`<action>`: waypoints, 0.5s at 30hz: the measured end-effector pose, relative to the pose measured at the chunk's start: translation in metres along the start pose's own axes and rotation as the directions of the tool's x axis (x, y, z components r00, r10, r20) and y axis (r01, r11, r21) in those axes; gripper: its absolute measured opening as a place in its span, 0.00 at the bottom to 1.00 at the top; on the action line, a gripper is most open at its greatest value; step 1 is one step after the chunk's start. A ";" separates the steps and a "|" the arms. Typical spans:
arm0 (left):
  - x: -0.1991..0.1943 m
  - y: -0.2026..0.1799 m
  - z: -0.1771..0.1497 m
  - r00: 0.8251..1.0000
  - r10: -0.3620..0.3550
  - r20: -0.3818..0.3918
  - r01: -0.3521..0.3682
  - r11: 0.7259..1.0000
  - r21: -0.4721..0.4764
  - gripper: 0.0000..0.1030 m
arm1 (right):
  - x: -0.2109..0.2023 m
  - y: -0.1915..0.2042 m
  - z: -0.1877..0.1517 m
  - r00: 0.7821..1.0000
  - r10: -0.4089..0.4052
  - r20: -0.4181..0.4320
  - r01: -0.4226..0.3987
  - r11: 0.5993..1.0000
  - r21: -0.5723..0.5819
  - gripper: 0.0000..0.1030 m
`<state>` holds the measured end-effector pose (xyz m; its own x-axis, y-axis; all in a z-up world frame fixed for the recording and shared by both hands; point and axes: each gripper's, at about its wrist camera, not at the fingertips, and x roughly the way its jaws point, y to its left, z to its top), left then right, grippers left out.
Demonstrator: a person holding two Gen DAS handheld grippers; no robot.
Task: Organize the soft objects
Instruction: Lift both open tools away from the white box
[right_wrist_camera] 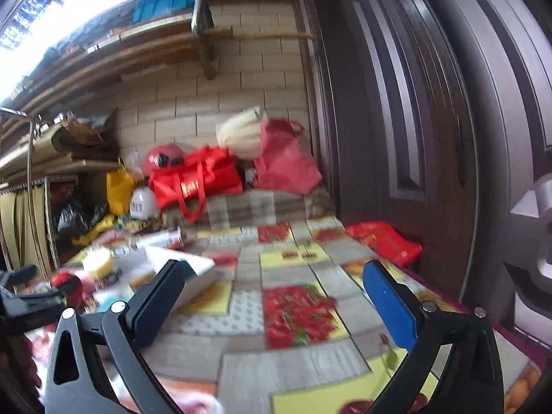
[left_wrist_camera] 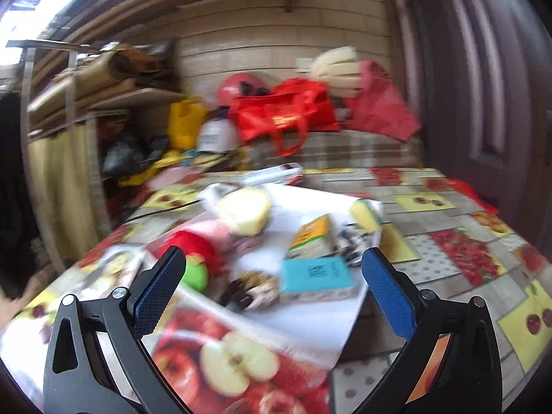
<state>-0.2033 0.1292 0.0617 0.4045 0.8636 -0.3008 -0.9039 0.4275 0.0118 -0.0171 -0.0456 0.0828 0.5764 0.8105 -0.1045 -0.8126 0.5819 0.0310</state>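
My left gripper [left_wrist_camera: 272, 269] hangs open above a white sheet [left_wrist_camera: 307, 200] on the fruit-print table [left_wrist_camera: 459, 241]. Between its fingers, lower down on the sheet, lie a brown plush toy [left_wrist_camera: 255, 288] and a teal tissue pack [left_wrist_camera: 315, 277]. A red and green soft toy [left_wrist_camera: 193, 252] sits by the left finger. Farther back are a pale yellow round sponge [left_wrist_camera: 246, 208], a yellow carton [left_wrist_camera: 312, 233] and a yellow sponge block [left_wrist_camera: 365, 214]. My right gripper [right_wrist_camera: 272, 272] is open over bare tablecloth [right_wrist_camera: 300, 307], right of the same pile, where the round sponge [right_wrist_camera: 98, 262] shows blurred.
A red bag [left_wrist_camera: 286, 112], a red plastic bag [left_wrist_camera: 379, 103], a cream helmet [left_wrist_camera: 336, 67] and a white jug [left_wrist_camera: 215, 134] crowd a checked bench behind the table. A dark door [right_wrist_camera: 431, 120] stands right. A red packet [right_wrist_camera: 386, 241] lies at the table's right edge. Shelves fill the left.
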 end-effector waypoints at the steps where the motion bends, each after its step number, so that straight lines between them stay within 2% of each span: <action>1: -0.005 -0.001 -0.001 0.999 0.046 0.004 -0.046 0.999 -0.004 1.00 | 0.000 -0.004 -0.002 1.000 -0.014 -0.026 0.014 1.000 -0.002 1.00; 3: -0.013 -0.006 -0.002 0.995 0.100 0.013 -0.100 0.995 0.006 1.00 | -0.006 -0.012 -0.003 0.999 -0.018 -0.030 0.019 1.000 0.012 1.00; 4: -0.017 -0.009 -0.003 0.995 0.101 0.025 -0.102 0.995 0.017 1.00 | -0.009 -0.017 -0.003 1.000 -0.003 -0.017 0.004 1.000 0.025 1.00; 7: -0.023 -0.016 -0.004 0.998 0.056 0.027 -0.057 0.998 0.040 1.00 | -0.014 -0.025 -0.004 0.999 0.035 0.005 -0.036 0.998 0.054 1.00; 10: -0.017 -0.025 -0.008 0.999 -0.017 -0.037 0.019 0.998 0.057 1.00 | -0.011 -0.027 -0.005 0.999 0.045 -0.016 -0.044 0.997 0.063 1.00; 15: -0.006 -0.030 -0.010 0.994 -0.036 -0.103 0.043 0.997 0.064 1.00 | -0.011 -0.022 -0.006 0.999 0.029 -0.030 -0.028 0.999 0.031 1.00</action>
<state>-0.1796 0.1082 0.0535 0.4205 0.8153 -0.3981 -0.8750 0.4804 0.0597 -0.0066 -0.0678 0.0772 0.5497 0.8246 -0.1337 -0.8255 0.5607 0.0644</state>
